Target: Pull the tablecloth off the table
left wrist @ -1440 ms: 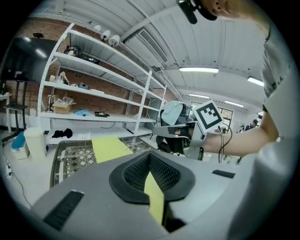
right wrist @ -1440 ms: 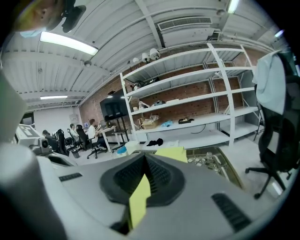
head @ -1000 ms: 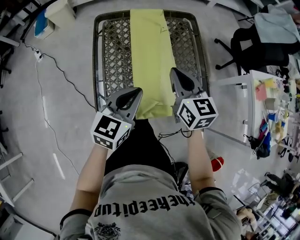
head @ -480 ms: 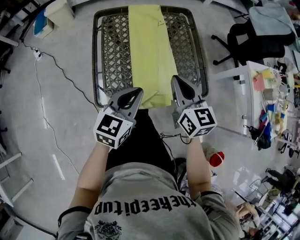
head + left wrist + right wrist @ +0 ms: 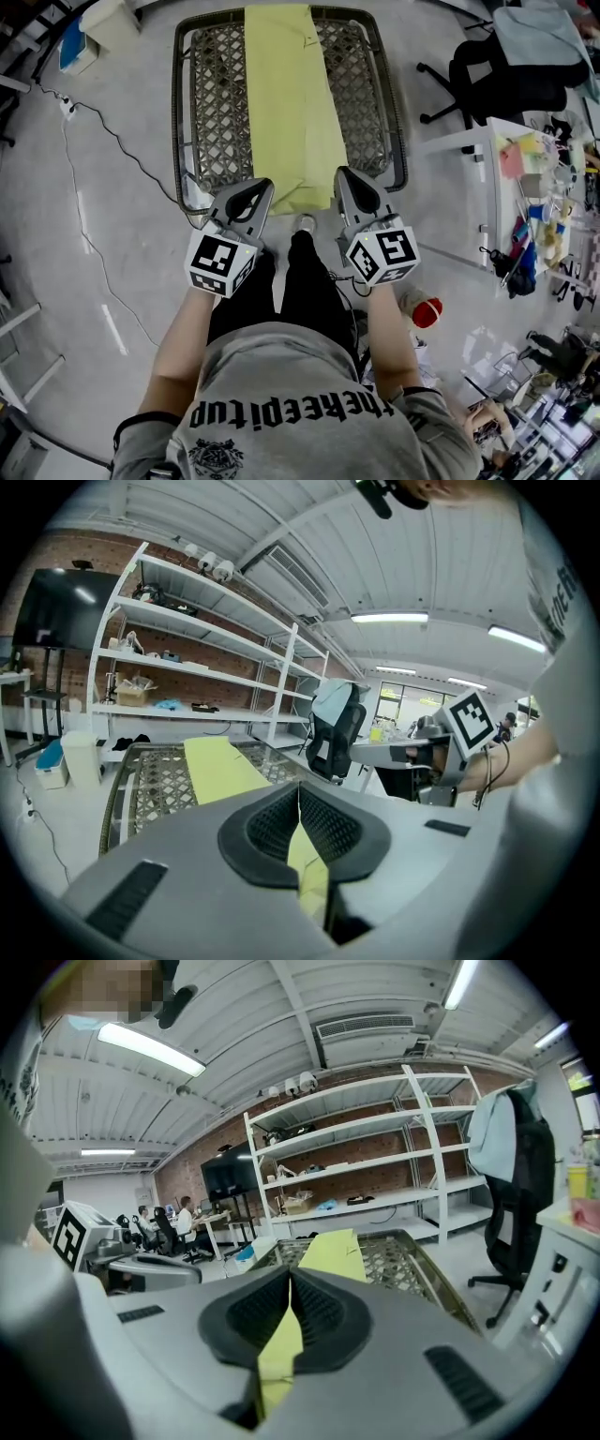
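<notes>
Lattice-weave table [image 5: 211, 103], smooth yellow tablecloth [image 5: 286, 103]

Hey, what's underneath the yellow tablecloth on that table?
The yellow tablecloth lies along the middle of a lattice table top, bare on both sides. What lies beneath the strip itself is covered. Its near edge is pinched by the left gripper and right gripper.

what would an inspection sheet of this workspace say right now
surface: lattice-top table on a grey floor
job's things: yellow tablecloth lies lengthwise down the table's middle
clutter: nothing seen on the table; red object on the floor
grippers: left claw and right claw each shut on the tablecloth's near end
cables: thin cable on the floor, left of the table
surroundings: office chair, crowded white desk, shelving
</notes>
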`<action>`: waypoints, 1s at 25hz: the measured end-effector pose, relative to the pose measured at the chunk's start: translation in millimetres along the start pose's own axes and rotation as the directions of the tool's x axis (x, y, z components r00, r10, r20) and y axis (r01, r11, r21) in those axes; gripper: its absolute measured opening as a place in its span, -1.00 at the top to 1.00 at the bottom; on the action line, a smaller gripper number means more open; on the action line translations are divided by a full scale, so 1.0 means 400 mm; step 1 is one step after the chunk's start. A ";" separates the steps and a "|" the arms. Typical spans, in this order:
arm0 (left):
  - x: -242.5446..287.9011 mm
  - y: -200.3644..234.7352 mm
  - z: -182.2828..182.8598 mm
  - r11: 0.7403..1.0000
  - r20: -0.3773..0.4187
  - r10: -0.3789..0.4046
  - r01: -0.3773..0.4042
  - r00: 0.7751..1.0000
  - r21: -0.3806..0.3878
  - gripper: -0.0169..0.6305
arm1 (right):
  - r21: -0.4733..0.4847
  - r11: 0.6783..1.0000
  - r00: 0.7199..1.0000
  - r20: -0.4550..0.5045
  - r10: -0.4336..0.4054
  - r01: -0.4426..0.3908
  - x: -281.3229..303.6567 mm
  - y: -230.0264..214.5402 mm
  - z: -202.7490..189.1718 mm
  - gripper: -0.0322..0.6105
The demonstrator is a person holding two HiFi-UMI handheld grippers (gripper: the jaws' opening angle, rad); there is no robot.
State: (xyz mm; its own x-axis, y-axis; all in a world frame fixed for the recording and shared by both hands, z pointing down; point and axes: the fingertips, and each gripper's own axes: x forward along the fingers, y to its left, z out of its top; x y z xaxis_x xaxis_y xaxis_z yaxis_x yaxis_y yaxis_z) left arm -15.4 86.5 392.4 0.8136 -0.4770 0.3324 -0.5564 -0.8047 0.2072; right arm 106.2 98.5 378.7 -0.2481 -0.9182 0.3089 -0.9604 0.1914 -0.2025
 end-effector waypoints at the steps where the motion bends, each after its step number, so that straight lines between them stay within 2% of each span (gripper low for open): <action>1: 0.004 -0.003 -0.011 1.000 -0.006 0.003 -0.003 1.000 -0.012 0.90 | 0.002 1.000 1.000 -0.019 0.006 -0.006 -0.003 -0.004 -0.014 0.86; 5: 0.018 0.008 -0.060 0.998 -0.034 0.043 -0.044 0.999 -0.046 0.90 | 0.024 1.000 0.997 -0.075 0.020 -0.018 -0.002 -0.030 -0.068 0.85; 10: 0.032 0.028 -0.122 0.993 -0.080 0.098 -0.103 0.992 -0.062 0.89 | 0.047 0.998 0.989 -0.145 0.042 -0.035 0.011 -0.059 -0.140 0.72; 11: 0.032 0.030 -0.135 0.991 -0.095 0.106 -0.112 0.990 -0.070 0.85 | 0.056 0.998 0.986 -0.161 0.048 -0.039 0.012 -0.062 -0.155 0.70; 13: 0.036 0.035 -0.162 0.986 -0.123 0.121 -0.133 0.985 -0.097 0.64 | 0.072 0.997 0.980 -0.190 0.054 -0.041 0.012 -0.069 -0.185 0.65; 18: 0.047 0.060 -0.228 0.966 -0.187 0.179 -0.209 0.966 -0.155 0.59 | 0.087 0.995 0.962 -0.266 0.062 -0.040 0.015 -0.091 -0.257 0.58; 25: 0.064 0.081 -0.310 0.948 -0.284 0.216 -0.270 0.934 -0.166 0.49 | 0.107 0.994 0.935 -0.349 0.065 -0.029 0.016 -0.114 -0.346 0.51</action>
State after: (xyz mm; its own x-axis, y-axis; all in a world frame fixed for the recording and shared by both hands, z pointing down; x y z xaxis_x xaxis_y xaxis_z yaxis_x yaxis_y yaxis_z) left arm -33.4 92.1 521.6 0.5917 -0.5190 0.6168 -0.7754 -0.5756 0.2596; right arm 130.9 131.8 518.6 -0.3387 -0.7250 0.5997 -0.9336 0.1796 -0.3101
